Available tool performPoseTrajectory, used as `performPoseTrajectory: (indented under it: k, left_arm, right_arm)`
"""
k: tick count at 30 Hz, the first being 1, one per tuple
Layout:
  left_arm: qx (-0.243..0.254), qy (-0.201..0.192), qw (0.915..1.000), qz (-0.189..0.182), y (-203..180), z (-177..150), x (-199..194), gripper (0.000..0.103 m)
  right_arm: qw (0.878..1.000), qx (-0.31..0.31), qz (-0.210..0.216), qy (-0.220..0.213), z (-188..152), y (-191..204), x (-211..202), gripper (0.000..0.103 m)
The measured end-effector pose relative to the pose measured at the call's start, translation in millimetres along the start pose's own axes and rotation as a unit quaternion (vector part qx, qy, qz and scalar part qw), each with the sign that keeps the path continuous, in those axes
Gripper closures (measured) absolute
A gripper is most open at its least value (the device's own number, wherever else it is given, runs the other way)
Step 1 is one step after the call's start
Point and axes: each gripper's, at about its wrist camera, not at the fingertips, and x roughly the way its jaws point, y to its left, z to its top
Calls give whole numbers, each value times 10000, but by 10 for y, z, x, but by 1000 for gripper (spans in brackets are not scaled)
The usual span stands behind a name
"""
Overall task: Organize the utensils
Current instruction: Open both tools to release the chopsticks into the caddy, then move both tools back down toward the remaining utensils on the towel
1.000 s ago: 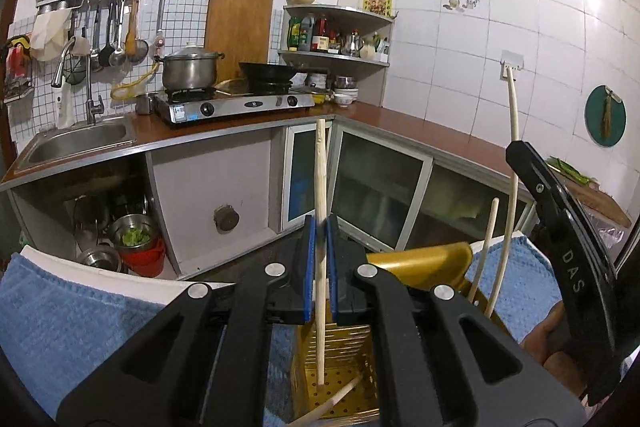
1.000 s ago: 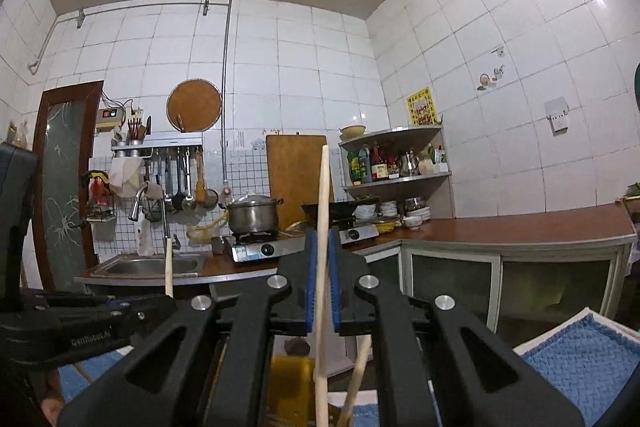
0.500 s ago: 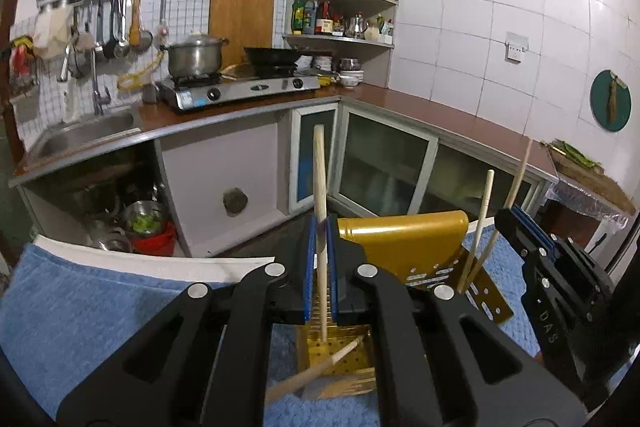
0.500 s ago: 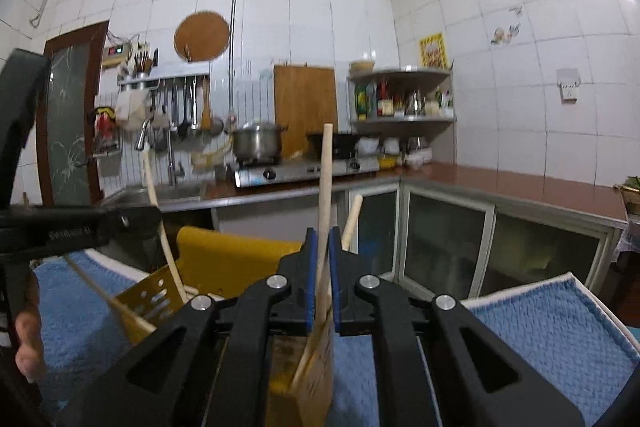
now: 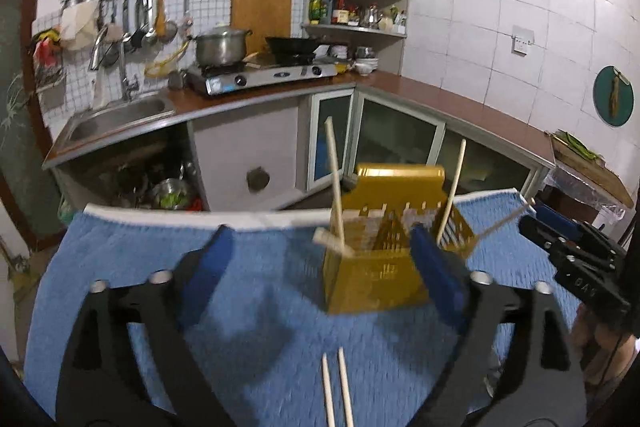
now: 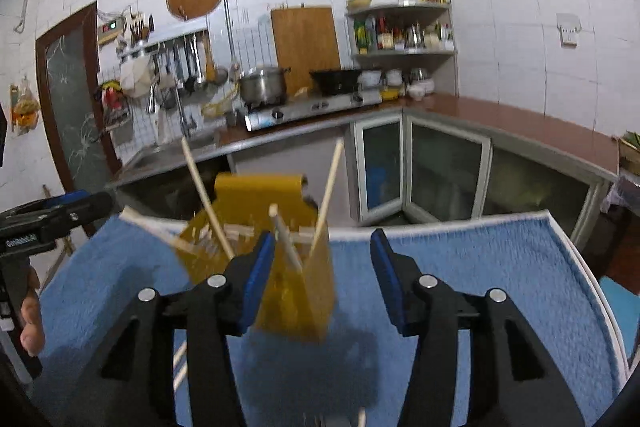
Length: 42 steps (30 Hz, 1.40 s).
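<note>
Both claws spread wide and empty above a blue towel (image 5: 132, 267) covering the tabletop. Left claw (image 5: 324, 275) hovering with its blue pads well apart; right claw (image 6: 322, 279) likewise parted, gripping nothing. Straight ahead of both, a yellow perforated holder (image 5: 376, 283) standing on the towel, several wooden chopsticks (image 5: 335, 187) leaning out of it at loose angles (one tilted left, another (image 5: 451, 189) tilted right, in the left wrist view). Seen from the right wrist, the same holder (image 6: 298, 307) sitting just behind the left pad, sticks (image 6: 326, 195) fanned above it.

Still loose: a pair of chopsticks (image 5: 337, 391) lying flat on the towel, side by side, directly beneath the left claw, long axes running away from the camera toward the holder, roughly in line with the claw's reach. Left claw clearly the nearer; probably a short drop straight down. Pads likely to close across the pair's width rather than along it.
</note>
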Motion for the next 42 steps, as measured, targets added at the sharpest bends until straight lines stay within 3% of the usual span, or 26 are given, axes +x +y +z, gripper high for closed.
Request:
performPoseTrajectory:
  k: [9, 18, 36, 42]
  left_arm:
    - [-266, 555, 9981, -60, 131, -659, -123, 6]
    - [-393, 1218, 9917, -104, 153, -1238, 161, 6]
    - [-385, 1713, 9845, 21, 184, -1573, 493, 6]
    - [-326, 1763, 9838, -40, 145, -1605, 549, 12]
  right_arm:
    - [9979, -11, -35, 645, -619, -119, -414, 48]
    - [9906, 41, -373, 1314, -1268, -381, -344, 48]
    - [9835, -64, -440, 1756, -1458, -422, -83, 49]
    - [9829, -58, -423, 1791, -1460, -414, -57, 52]
